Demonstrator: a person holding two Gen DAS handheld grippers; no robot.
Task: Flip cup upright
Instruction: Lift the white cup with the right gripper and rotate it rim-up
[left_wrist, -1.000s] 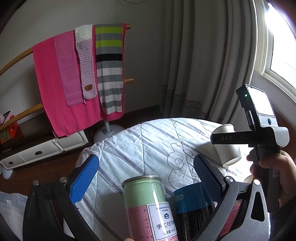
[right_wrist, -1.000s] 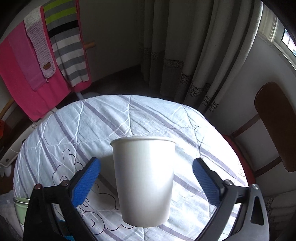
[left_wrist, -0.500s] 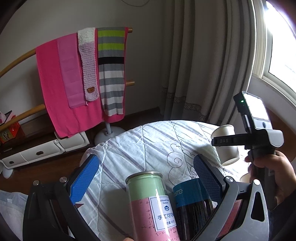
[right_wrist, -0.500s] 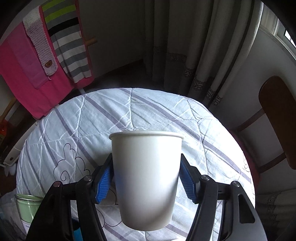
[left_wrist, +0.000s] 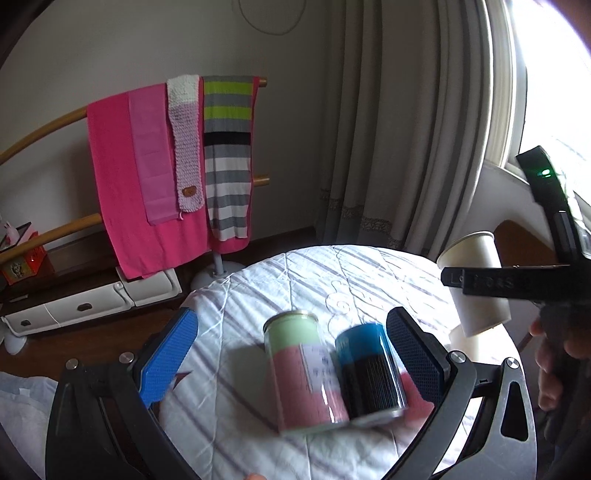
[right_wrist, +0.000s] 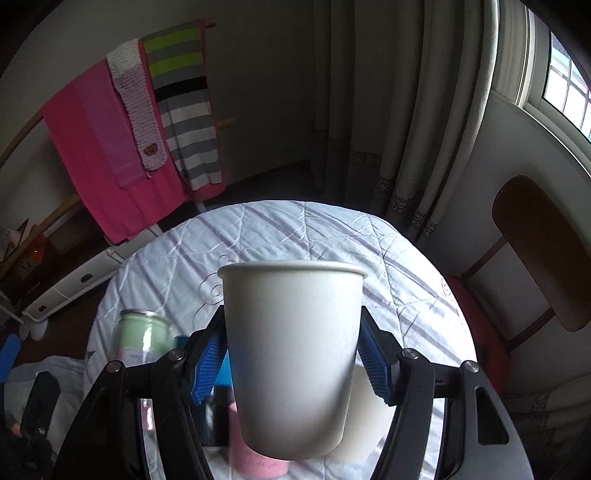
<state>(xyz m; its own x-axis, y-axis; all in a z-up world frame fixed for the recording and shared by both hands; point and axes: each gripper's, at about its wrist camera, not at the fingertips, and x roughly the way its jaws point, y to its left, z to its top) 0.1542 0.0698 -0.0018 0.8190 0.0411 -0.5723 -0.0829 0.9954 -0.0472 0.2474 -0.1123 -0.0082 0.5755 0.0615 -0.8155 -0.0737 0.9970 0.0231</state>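
A white paper cup (right_wrist: 291, 354) stands mouth-up between the blue pads of my right gripper (right_wrist: 291, 362), which is shut on its sides and holds it above the round table. The same cup (left_wrist: 476, 284) shows at the right of the left wrist view, gripped by the right tool and clear of the cloth. My left gripper (left_wrist: 295, 358) is open and empty, its pads wide apart above the table's near edge, with two cans between them in the view.
The round table (right_wrist: 288, 229) wears a white quilted cloth with purple stripes. A green-and-pink can (left_wrist: 303, 373) and a blue-and-black can (left_wrist: 369, 369) stand near its front. A wooden chair (right_wrist: 535, 251) stands right, a towel rack (left_wrist: 166, 166) and curtains (left_wrist: 388, 129) behind.
My right gripper closed on the cup and has lifted it off the cloth. The left gripper pulled back and up, so the cans now sit further off.
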